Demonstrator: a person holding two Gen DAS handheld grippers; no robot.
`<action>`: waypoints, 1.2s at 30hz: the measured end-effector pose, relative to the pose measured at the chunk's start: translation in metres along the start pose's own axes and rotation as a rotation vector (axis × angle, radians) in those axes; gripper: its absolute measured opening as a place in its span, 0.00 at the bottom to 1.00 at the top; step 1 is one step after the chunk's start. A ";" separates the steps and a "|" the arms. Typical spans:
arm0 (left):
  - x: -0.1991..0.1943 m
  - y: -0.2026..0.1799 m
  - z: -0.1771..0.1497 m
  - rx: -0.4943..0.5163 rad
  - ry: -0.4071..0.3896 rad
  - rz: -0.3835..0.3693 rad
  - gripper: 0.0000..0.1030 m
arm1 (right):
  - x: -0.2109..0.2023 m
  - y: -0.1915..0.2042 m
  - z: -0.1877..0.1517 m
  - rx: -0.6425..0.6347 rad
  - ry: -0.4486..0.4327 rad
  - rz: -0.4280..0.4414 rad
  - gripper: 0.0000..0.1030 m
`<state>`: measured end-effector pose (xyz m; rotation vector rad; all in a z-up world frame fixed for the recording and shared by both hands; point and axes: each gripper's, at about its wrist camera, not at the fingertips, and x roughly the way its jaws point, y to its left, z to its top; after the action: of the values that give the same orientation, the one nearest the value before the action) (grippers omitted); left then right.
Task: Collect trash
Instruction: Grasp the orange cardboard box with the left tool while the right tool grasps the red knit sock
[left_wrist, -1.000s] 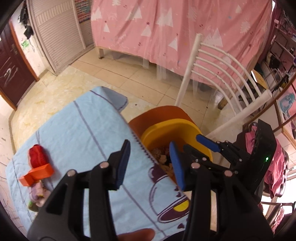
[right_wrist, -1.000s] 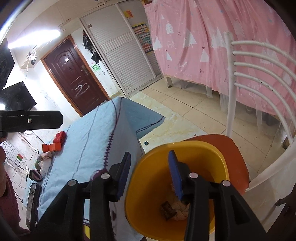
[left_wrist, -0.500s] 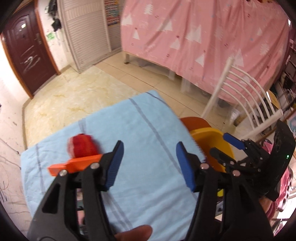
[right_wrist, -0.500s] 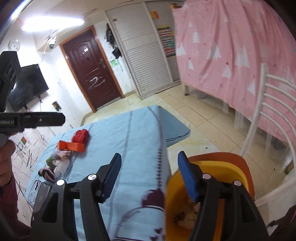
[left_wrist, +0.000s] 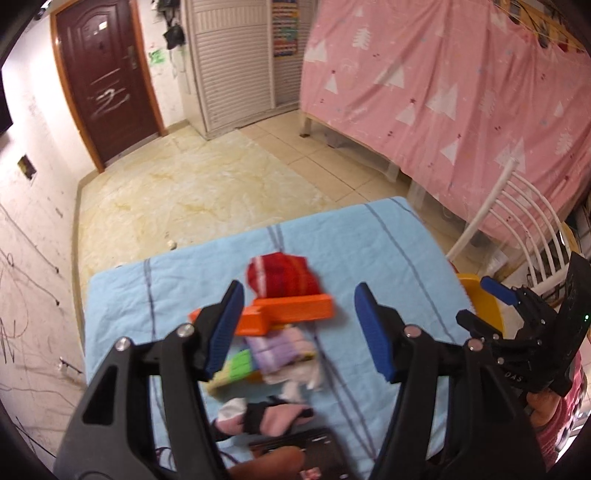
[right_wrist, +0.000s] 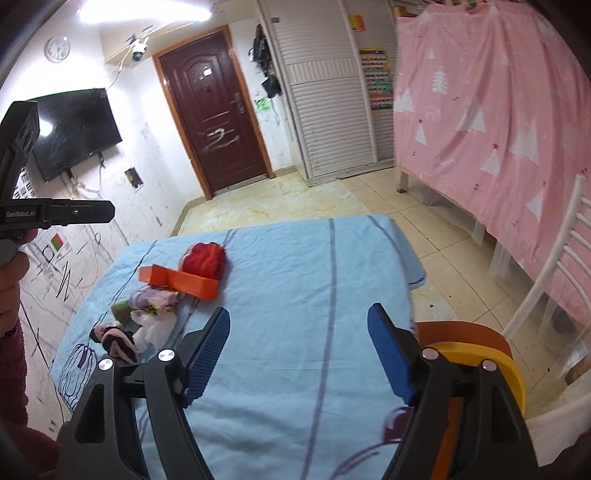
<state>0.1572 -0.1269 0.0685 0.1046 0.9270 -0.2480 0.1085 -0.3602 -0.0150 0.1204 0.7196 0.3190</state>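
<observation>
A pile of trash lies on the blue cloth: a red crumpled wad (left_wrist: 280, 275) (right_wrist: 204, 260), an orange plastic piece (left_wrist: 291, 314) (right_wrist: 177, 281), purple and white wrappers (left_wrist: 284, 350) (right_wrist: 153, 306) and a black-pink bundle (left_wrist: 273, 419) (right_wrist: 116, 341). My left gripper (left_wrist: 299, 332) is open and empty above the pile. My right gripper (right_wrist: 299, 354) is open and empty over the cloth, right of the pile. The yellow bin (right_wrist: 491, 365) (left_wrist: 480, 299) sits on an orange chair seat at the right.
The blue cloth (right_wrist: 314, 266) covers the table. A white chair back (right_wrist: 546, 280) and a pink curtain (right_wrist: 498, 122) stand at the right. A dark door (right_wrist: 210, 110) and tiled floor (left_wrist: 184, 192) lie beyond. A dark device (left_wrist: 295, 450) lies at the cloth's near edge.
Both grippers swung left, away from the yellow bin and toward the trash pile. The left gripper now hovers over the pile. Both stayed open.
</observation>
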 end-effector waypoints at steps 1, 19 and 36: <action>0.000 0.007 -0.002 -0.007 0.001 0.002 0.58 | 0.003 0.006 0.001 -0.009 0.004 0.002 0.69; 0.047 0.076 -0.029 -0.091 0.089 -0.050 0.67 | 0.064 0.080 0.017 -0.133 0.101 0.034 0.71; 0.117 0.094 -0.031 -0.127 0.199 -0.120 0.90 | 0.108 0.087 0.025 -0.145 0.163 0.039 0.71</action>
<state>0.2244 -0.0494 -0.0454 -0.0443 1.1464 -0.2927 0.1798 -0.2426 -0.0453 -0.0300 0.8537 0.4208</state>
